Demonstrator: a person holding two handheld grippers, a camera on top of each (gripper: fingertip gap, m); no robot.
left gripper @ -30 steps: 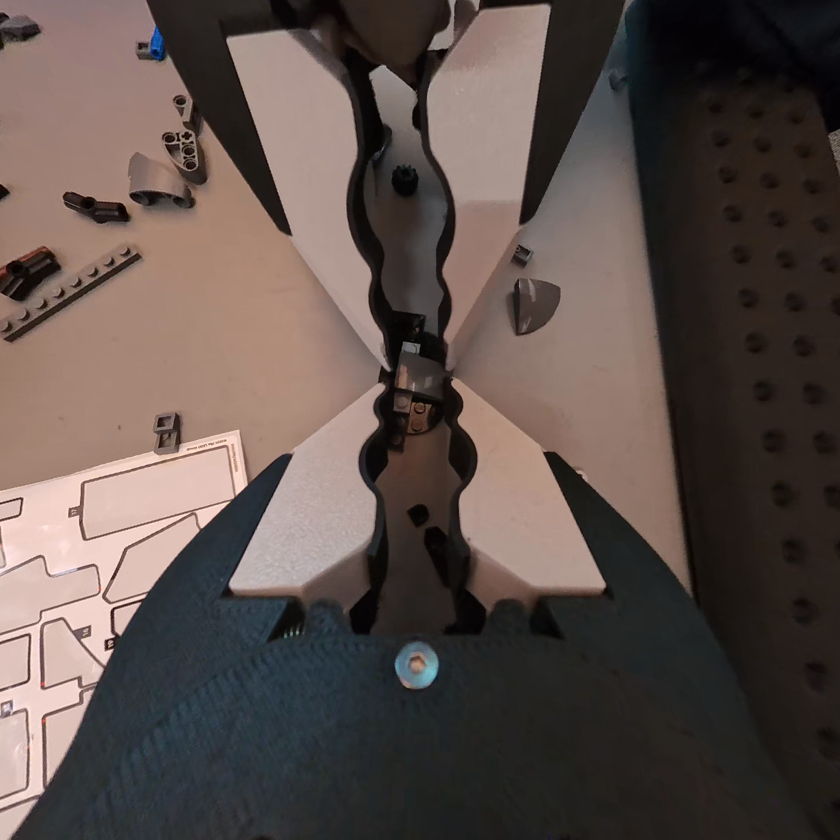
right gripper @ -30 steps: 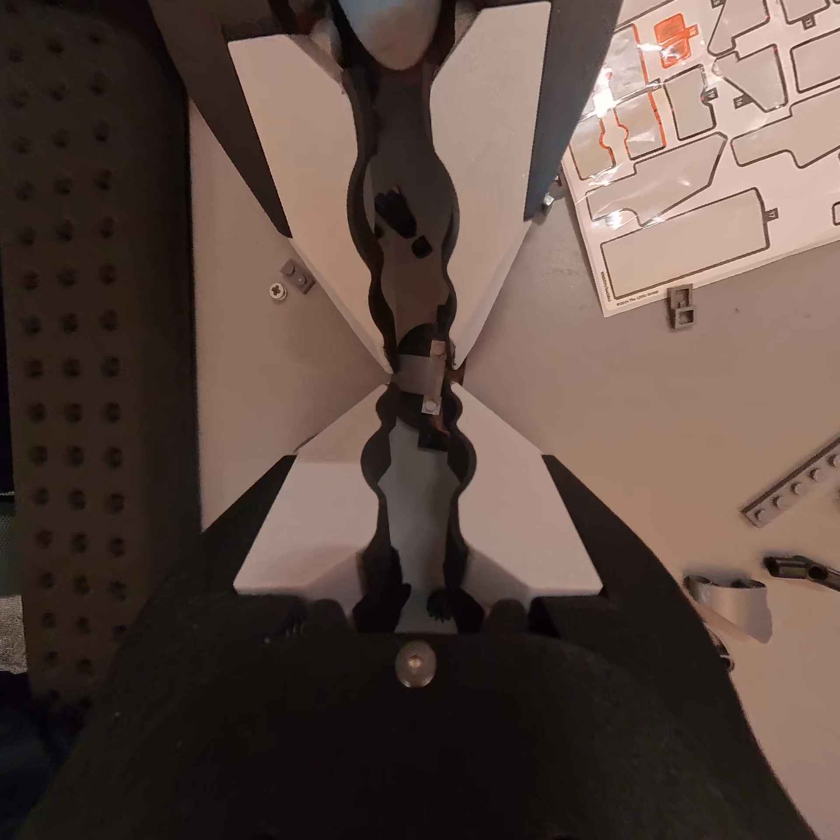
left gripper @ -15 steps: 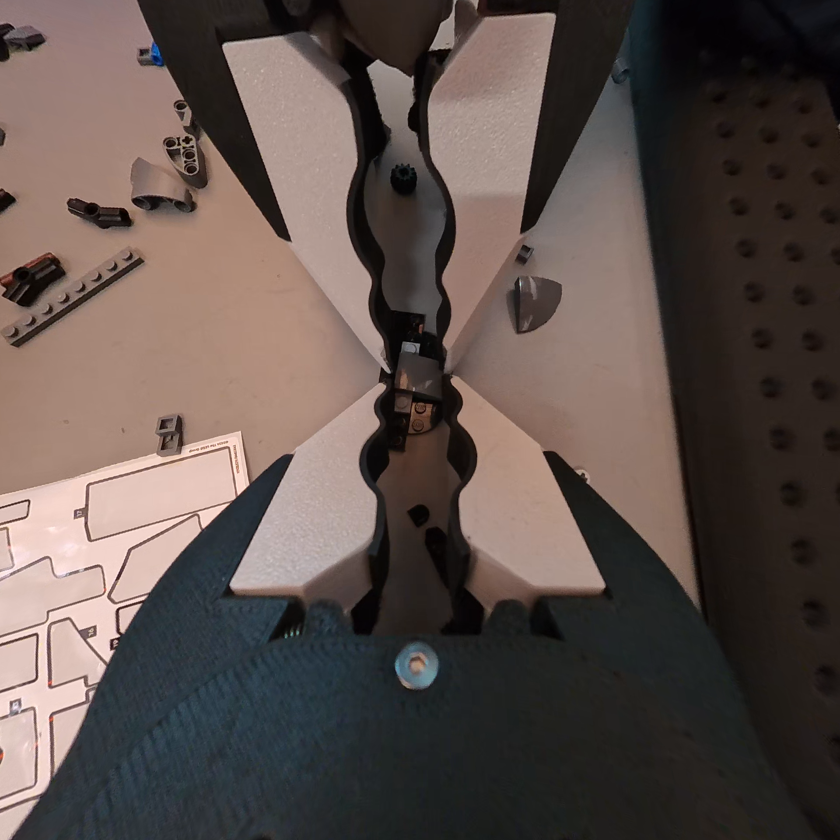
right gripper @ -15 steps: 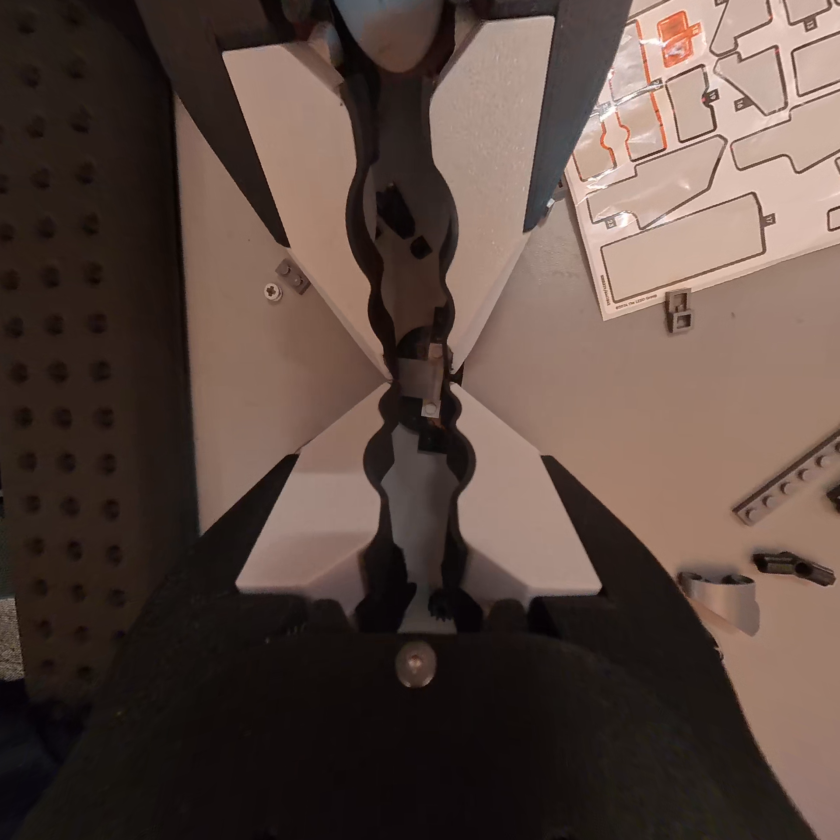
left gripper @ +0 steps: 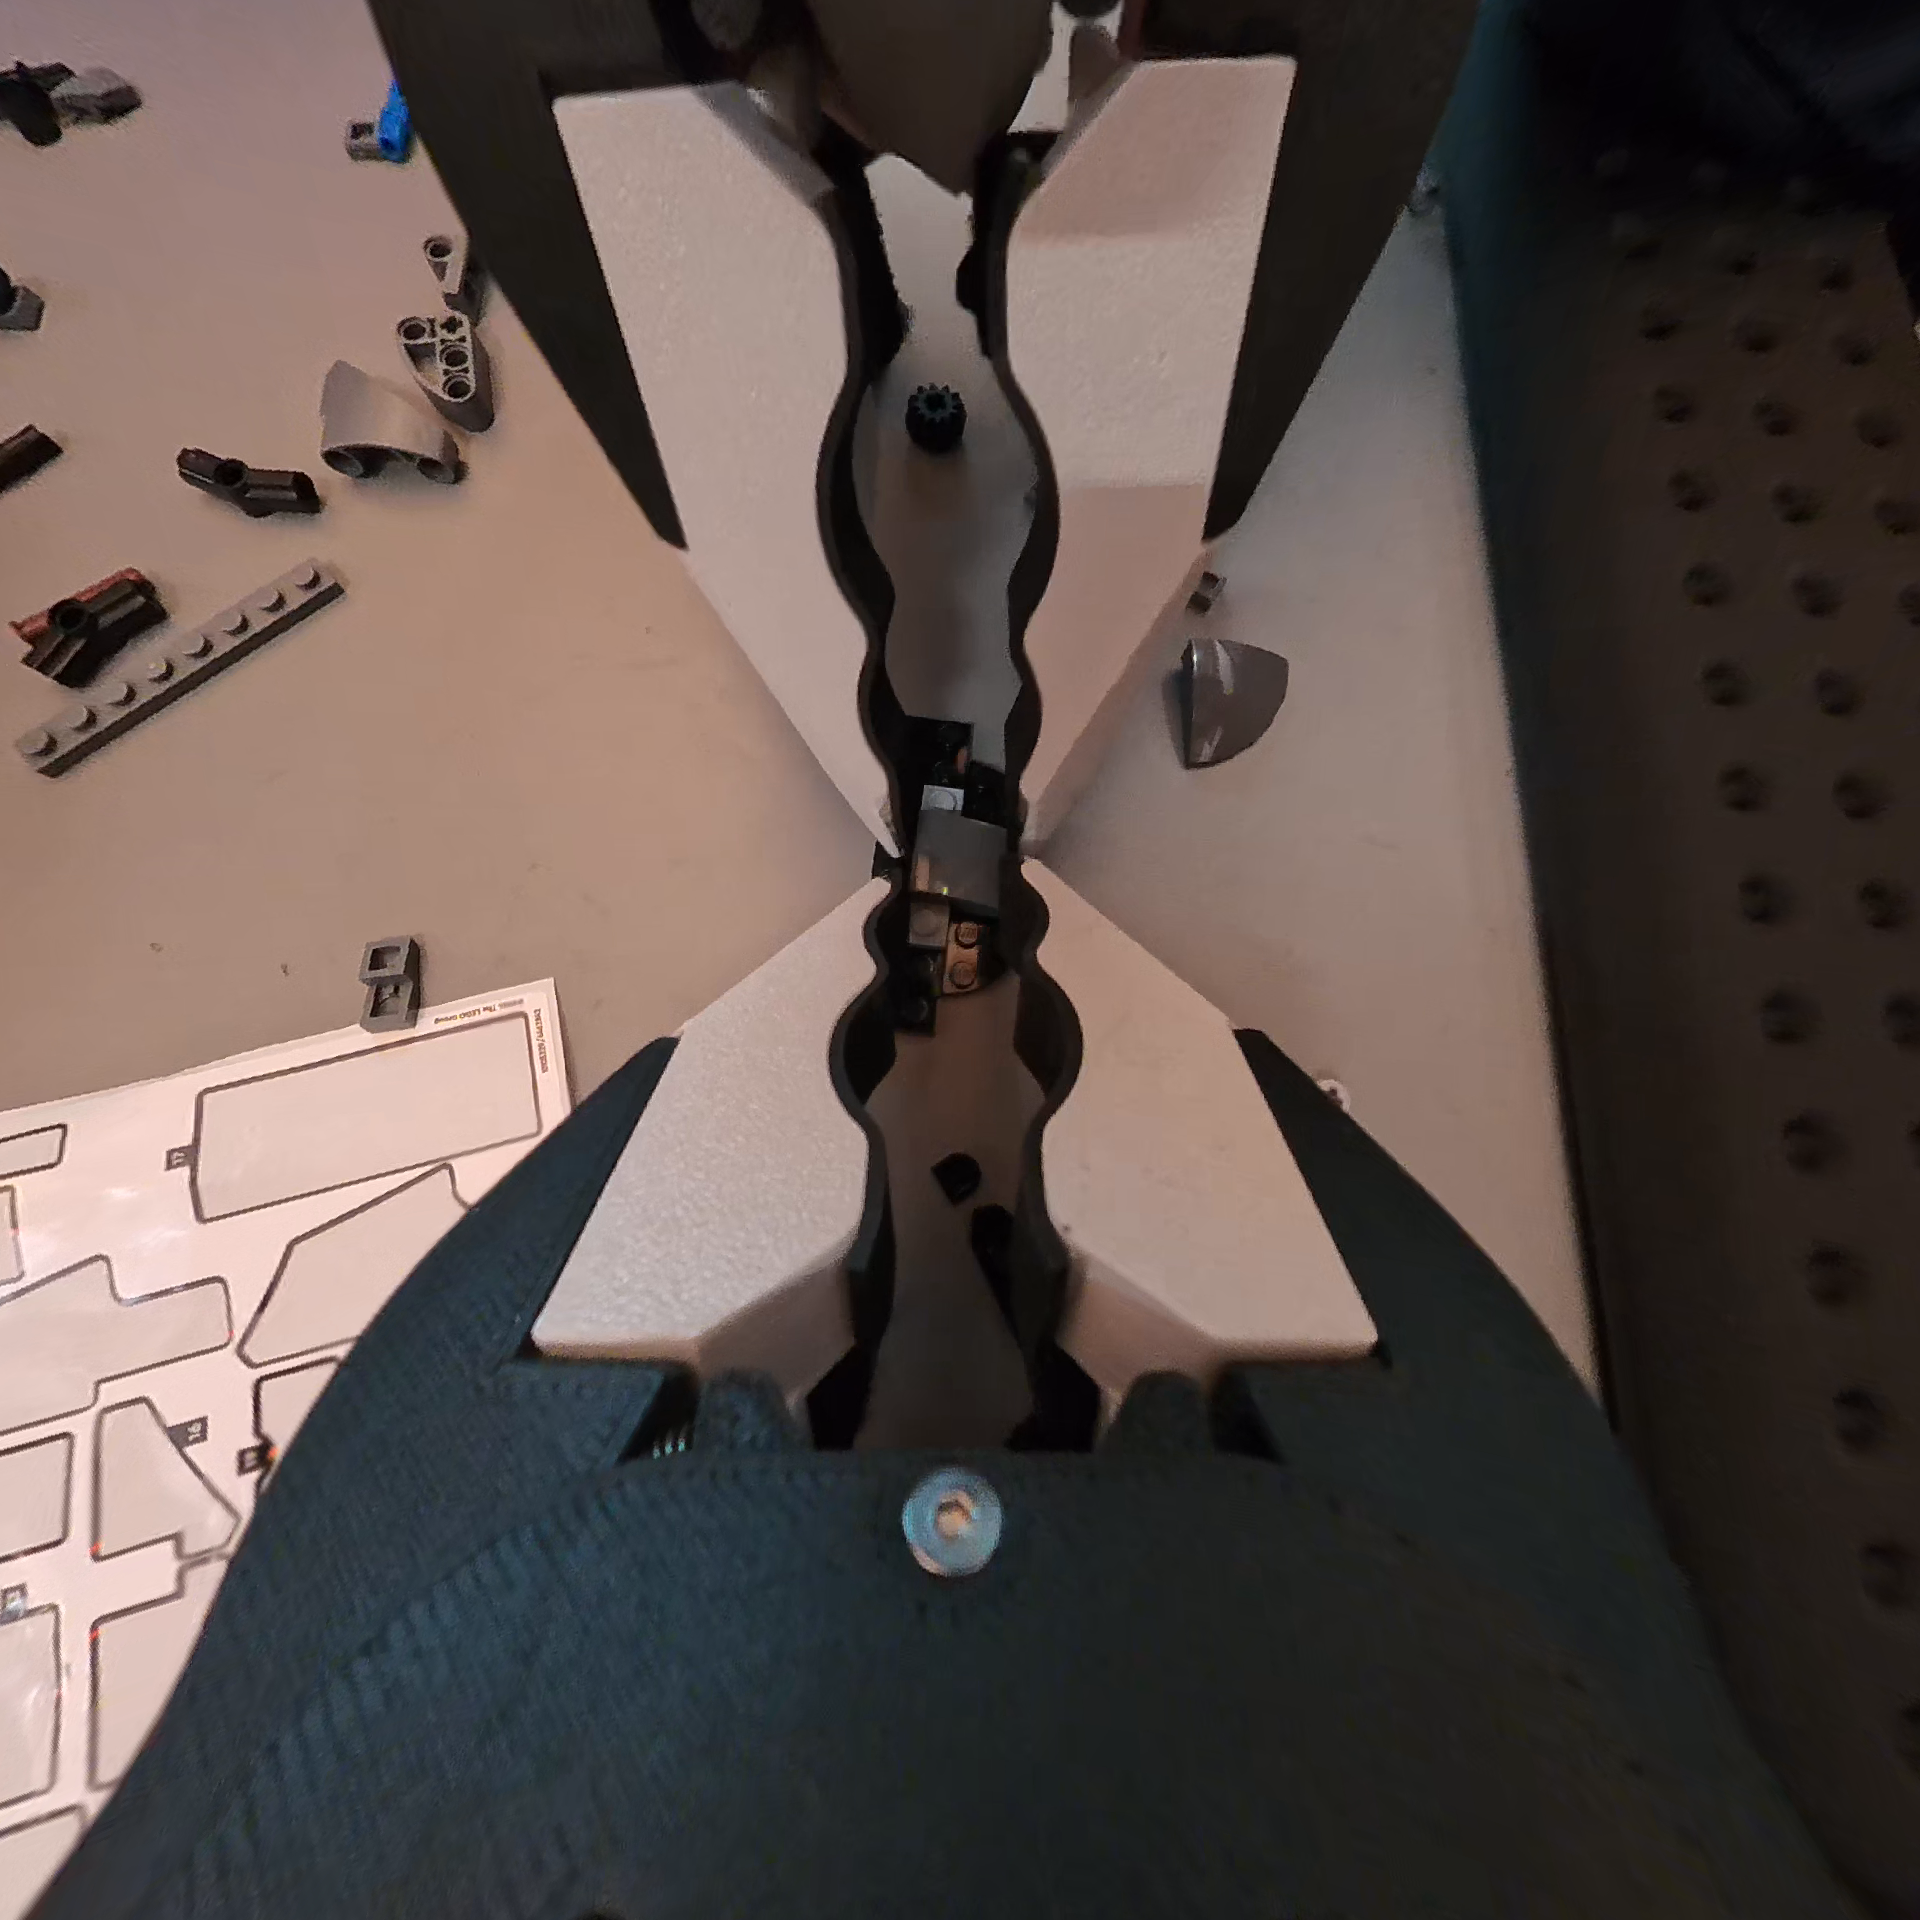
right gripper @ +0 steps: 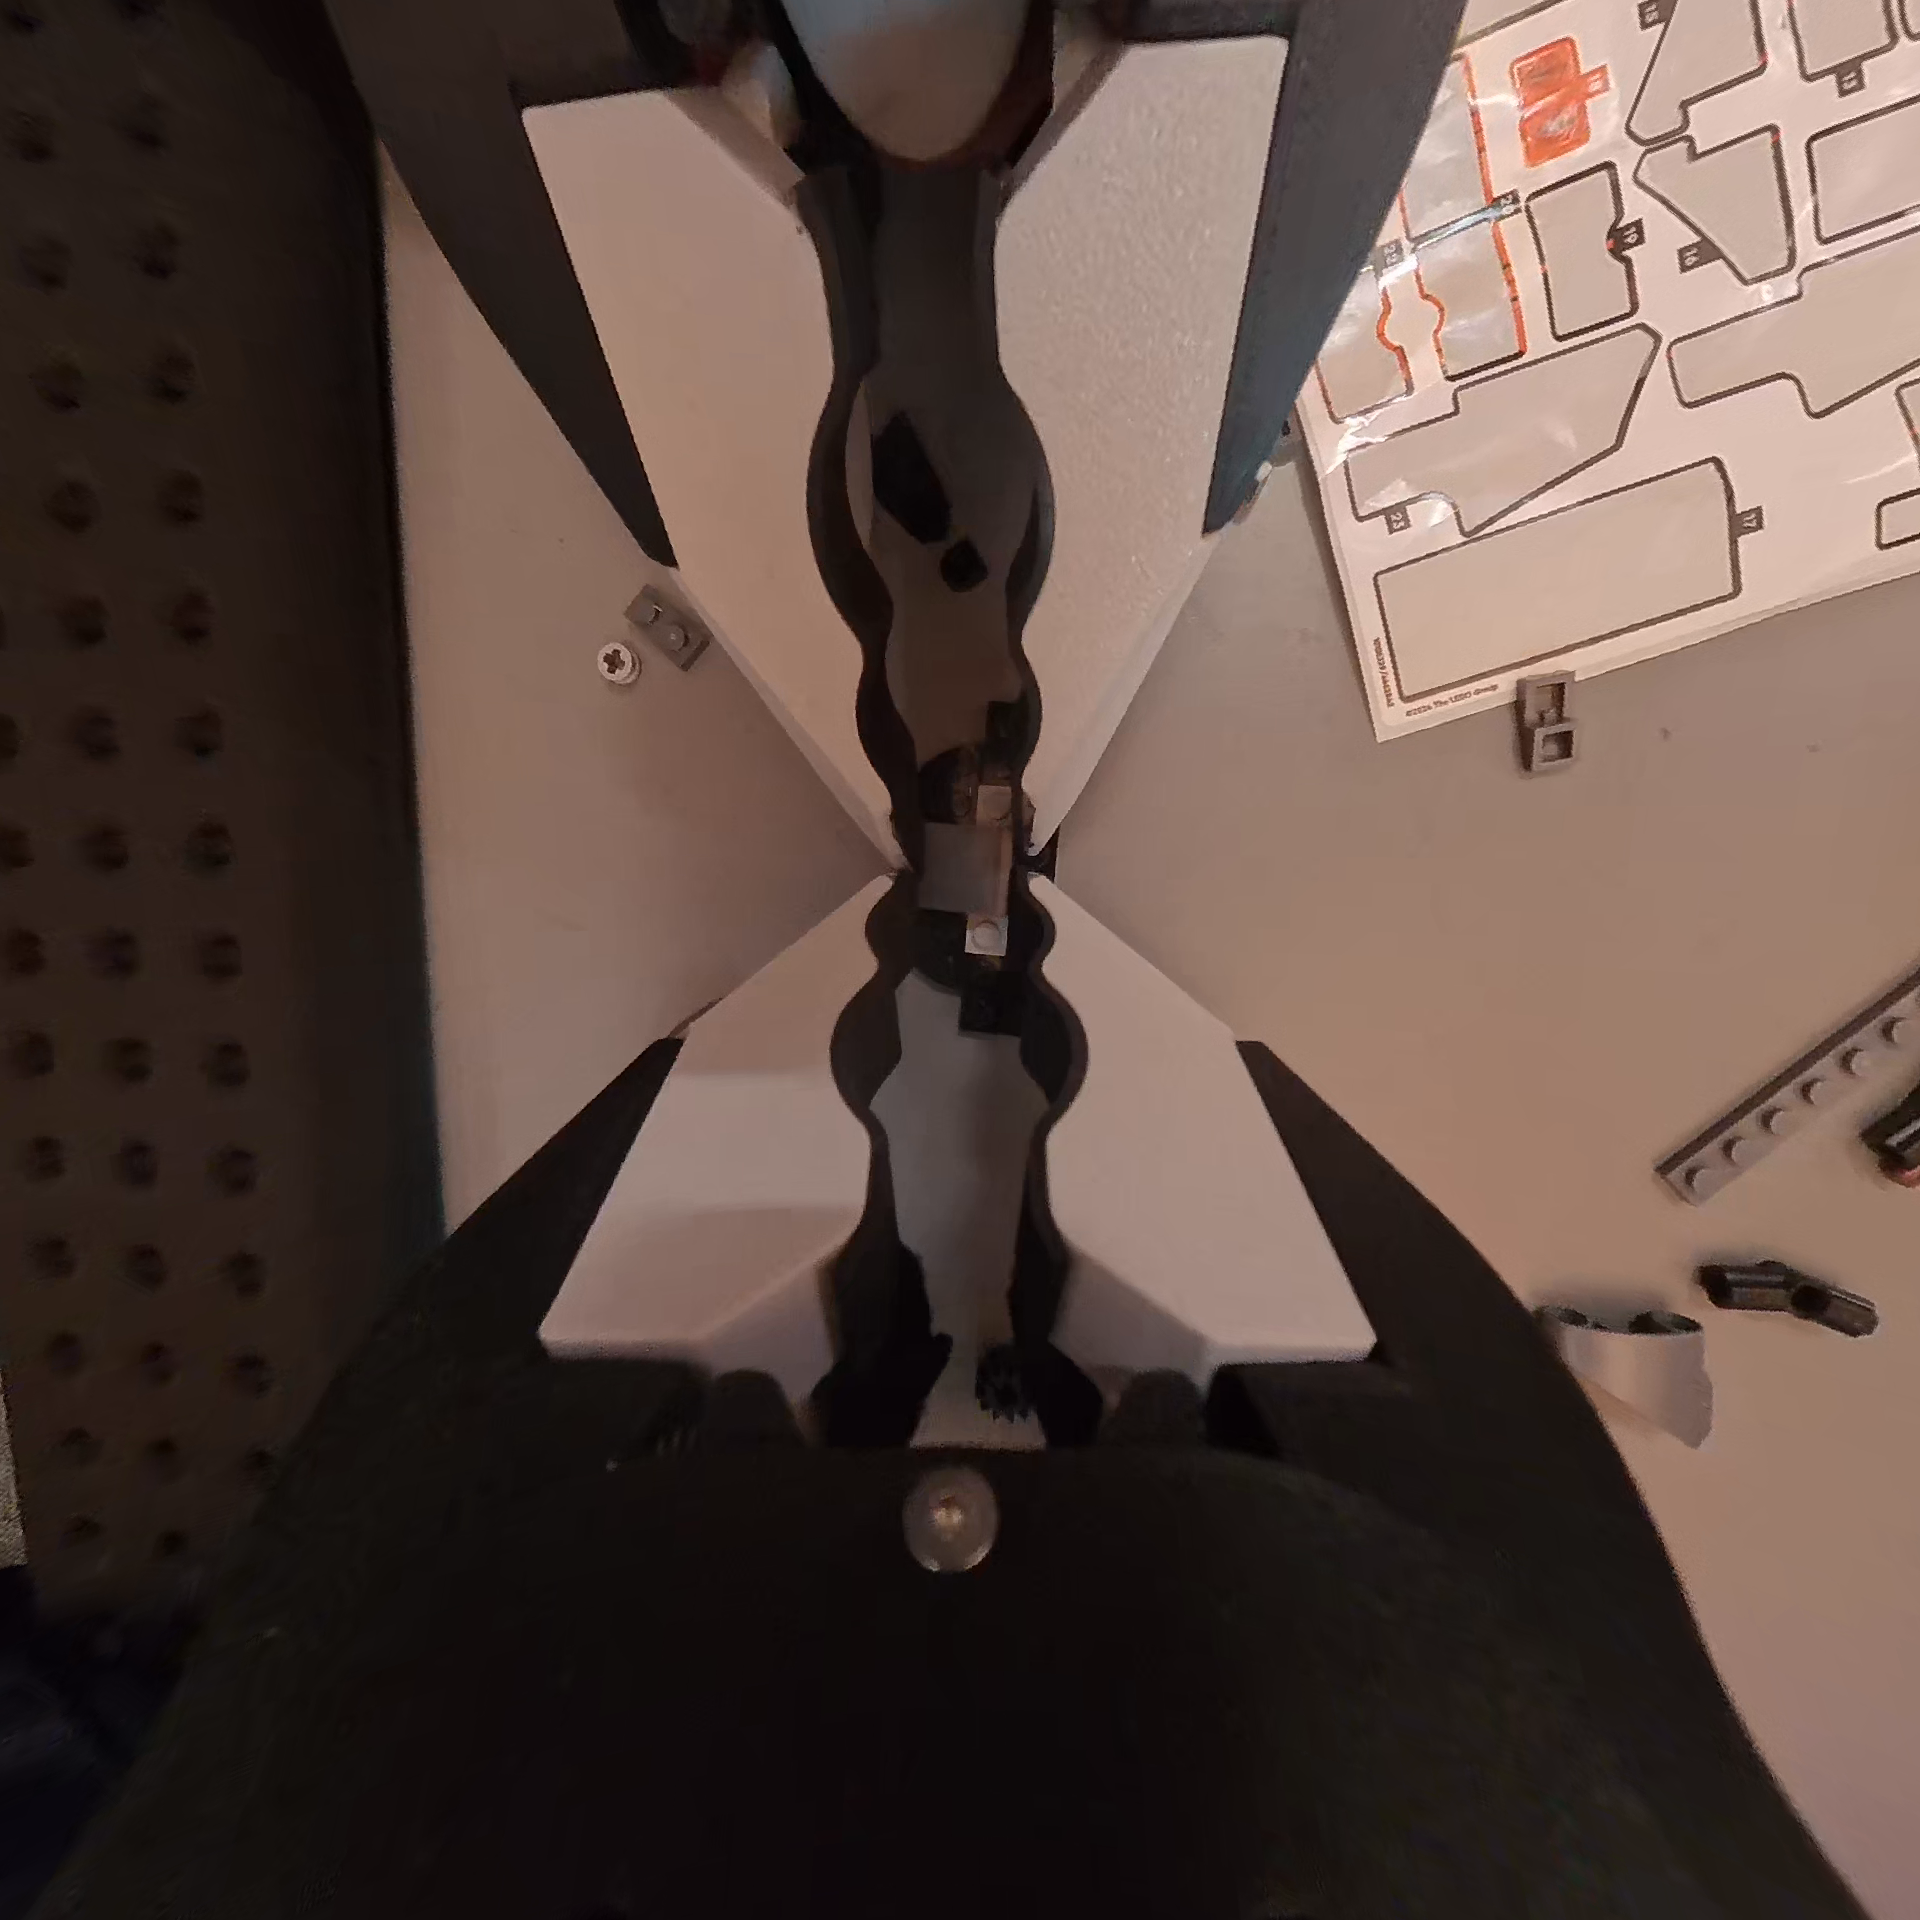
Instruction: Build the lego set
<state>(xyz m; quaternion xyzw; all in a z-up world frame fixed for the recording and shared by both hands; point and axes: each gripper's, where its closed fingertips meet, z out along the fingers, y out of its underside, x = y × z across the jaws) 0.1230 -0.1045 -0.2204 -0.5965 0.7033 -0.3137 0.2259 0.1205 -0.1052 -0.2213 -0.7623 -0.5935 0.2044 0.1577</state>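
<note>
**Two grippers, one small build**

Above the beige tabletop [left gripper: 520,810], the left gripper [left gripper: 956,883] and right gripper [right gripper: 961,883] meet tip to tip, both apparently clamped narrowly on one small grey-and-black Lego assembly [left gripper: 951,862] held between them.

In the left wrist view, the left gripper [left gripper: 956,883] and the right gripper [left gripper: 951,821] are meeting tip to tip over the table [left gripper: 520,831], both pinching the small lego assembly [left gripper: 954,862] between them. The sticker sheet [left gripper: 260,1195] is lying at the lower left with a small bracket piece [left gripper: 390,968] touching its upper edge, and the long studded plate [left gripper: 182,665] is sitting farther up the left side. The wedge piece [left gripper: 1231,698] is resting to the right of the fingers, near the perforated board [left gripper: 1766,935] running along the table's right edge.
</note>
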